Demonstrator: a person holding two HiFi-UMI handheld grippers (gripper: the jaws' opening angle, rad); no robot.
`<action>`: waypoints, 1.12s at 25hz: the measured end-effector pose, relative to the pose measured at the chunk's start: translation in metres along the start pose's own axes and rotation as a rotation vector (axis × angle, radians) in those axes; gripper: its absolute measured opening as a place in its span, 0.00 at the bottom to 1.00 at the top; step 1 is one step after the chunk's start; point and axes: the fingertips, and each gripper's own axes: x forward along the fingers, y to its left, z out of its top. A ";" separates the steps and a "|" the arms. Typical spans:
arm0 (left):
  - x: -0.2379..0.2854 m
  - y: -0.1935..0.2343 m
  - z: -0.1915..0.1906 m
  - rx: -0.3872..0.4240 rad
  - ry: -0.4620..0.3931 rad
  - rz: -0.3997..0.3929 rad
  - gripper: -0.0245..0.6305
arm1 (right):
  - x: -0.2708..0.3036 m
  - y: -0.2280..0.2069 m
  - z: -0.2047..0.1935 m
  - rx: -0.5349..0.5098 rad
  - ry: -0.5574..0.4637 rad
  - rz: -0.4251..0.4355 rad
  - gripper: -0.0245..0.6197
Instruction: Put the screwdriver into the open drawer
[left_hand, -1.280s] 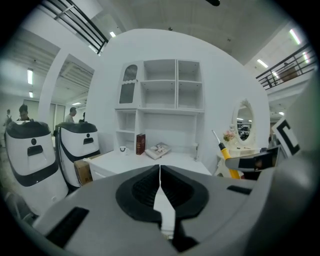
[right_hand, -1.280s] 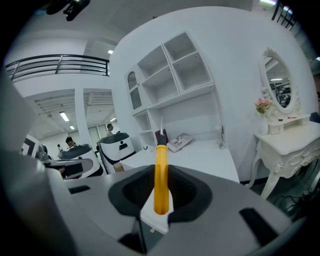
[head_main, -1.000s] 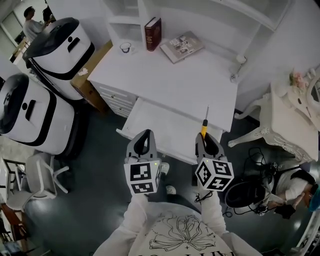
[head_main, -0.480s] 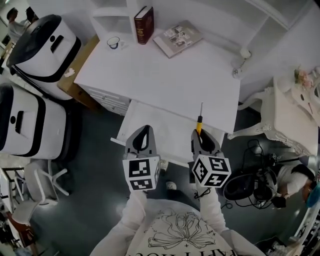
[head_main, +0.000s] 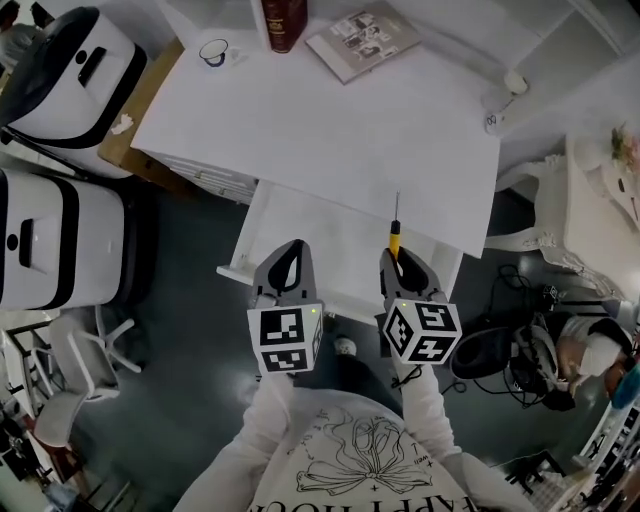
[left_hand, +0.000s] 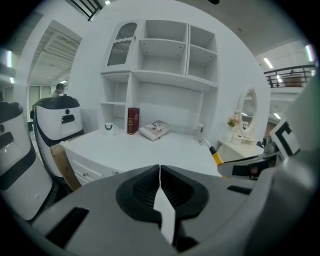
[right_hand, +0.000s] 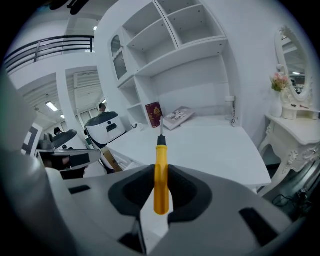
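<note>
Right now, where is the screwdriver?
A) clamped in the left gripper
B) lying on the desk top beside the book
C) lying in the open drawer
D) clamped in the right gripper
D: the right gripper view shows the screwdriver by its yellow handle between the jaws of the right gripper, shaft pointing ahead. In the head view it is above the open drawer, and the left gripper is shut on nothing.

Yellow-handled screwdriver (head_main: 394, 238), clamped in the right gripper (head_main: 400, 265), points forward, seemingly over the open white drawer (head_main: 310, 240).

Left tongs (head_main: 290, 247) shut; right tongs (head_main: 398, 258) — on screwdriver (head_main: 394, 236)
</note>
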 end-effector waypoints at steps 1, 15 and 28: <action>0.003 0.001 -0.005 -0.003 0.010 0.000 0.05 | 0.004 0.000 -0.005 0.001 0.013 0.000 0.16; 0.043 0.013 -0.055 -0.030 0.142 -0.022 0.05 | 0.054 -0.005 -0.068 -0.024 0.187 0.025 0.16; 0.066 0.024 -0.098 -0.039 0.238 -0.046 0.05 | 0.088 -0.013 -0.138 -0.112 0.416 0.027 0.16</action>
